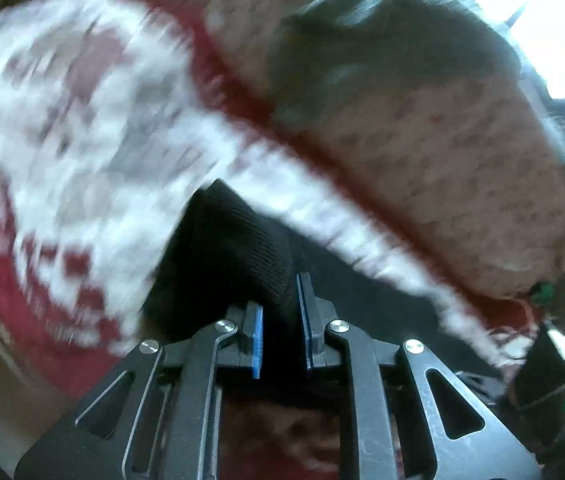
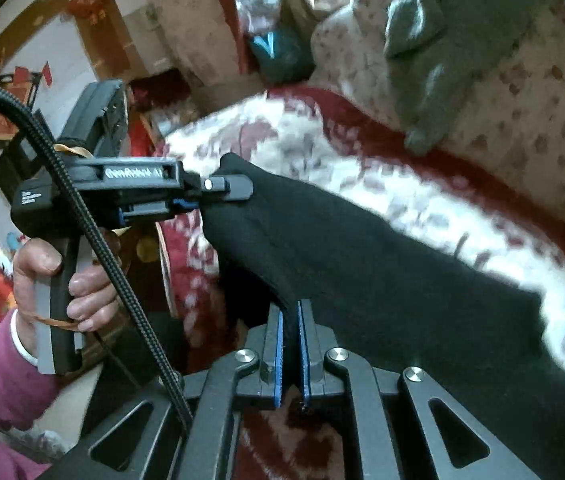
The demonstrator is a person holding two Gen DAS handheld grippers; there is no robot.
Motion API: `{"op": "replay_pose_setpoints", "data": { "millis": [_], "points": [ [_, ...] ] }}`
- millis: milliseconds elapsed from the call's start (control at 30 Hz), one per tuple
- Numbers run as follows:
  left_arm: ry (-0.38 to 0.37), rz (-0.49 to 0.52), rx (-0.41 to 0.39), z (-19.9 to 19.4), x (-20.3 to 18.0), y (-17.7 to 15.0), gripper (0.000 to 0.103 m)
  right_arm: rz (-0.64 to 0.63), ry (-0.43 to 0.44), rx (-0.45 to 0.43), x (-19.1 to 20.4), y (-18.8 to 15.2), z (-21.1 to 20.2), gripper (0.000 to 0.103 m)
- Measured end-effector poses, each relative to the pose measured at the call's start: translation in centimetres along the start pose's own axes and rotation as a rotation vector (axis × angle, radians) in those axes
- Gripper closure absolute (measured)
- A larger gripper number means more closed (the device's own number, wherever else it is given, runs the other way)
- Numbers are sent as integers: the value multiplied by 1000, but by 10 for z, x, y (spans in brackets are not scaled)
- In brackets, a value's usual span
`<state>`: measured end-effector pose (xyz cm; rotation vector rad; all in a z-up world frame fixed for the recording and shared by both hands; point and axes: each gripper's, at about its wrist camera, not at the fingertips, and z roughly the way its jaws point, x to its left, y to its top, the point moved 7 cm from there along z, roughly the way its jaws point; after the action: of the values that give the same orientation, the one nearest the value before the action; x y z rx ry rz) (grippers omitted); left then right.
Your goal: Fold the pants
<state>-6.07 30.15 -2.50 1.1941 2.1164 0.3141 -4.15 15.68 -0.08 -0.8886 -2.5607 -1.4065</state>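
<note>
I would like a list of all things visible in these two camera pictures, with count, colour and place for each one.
pants: one, black, held up between both grippers above the bed, trailing to the lower right
blanket: one, red and white pattern, spread on the bed under the pants
quilt: one, beige with small dark spots, rolled behind the blanket
grey garment: one, grey, lying on top of the quilt
red decorations: several, red, on the wall at the far left; blurred
left gripper: one, black with blue pads, shut on a pants corner
right gripper: one, black with blue pads, shut on the pants edge
left hand: one, pink sleeve, around the left gripper's handle
</note>
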Motion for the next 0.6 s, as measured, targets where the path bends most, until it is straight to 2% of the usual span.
{"op": "replay_pose_setpoints", "data": {
  "millis": [67, 100, 167, 200, 233, 267, 333, 367, 433, 600],
  "points": [
    [55, -29, 58, 24, 20, -15, 89, 20, -12, 39, -2, -14, 22, 95],
    [57, -32, 54, 28, 24, -18, 84, 24, -21, 61, -2, -19, 31, 92],
    [49, -43, 28, 22, 24, -17, 82, 26, -24, 95, 0, -26, 39, 84],
    [50, -42, 17, 17, 24, -16, 77, 24, -12, 83, 2, -24, 34, 76],
    [67, -35, 1, 12, 24, -14, 70, 21, 12, 71, 5, -21, 26, 72],
    [85, -35, -10, 7, 27, -13, 69, 18, 23, 61, 5, -19, 19, 68],
    [107, -55, -29, -4, 34, -12, 69, 21, 7, 27, 0, -17, -2, 68],
    [107, -67, -33, -8, 36, -12, 67, 37, 2, 13, -8, -15, -9, 68],
    [111, -105, -44, -16, 45, -15, 48, 96, -20, -33, -29, -14, -32, 67],
    [100, -160, -22, -10, 52, -26, 45, 250, -145, -89, -104, -7, -63, 57]
  ]
}}
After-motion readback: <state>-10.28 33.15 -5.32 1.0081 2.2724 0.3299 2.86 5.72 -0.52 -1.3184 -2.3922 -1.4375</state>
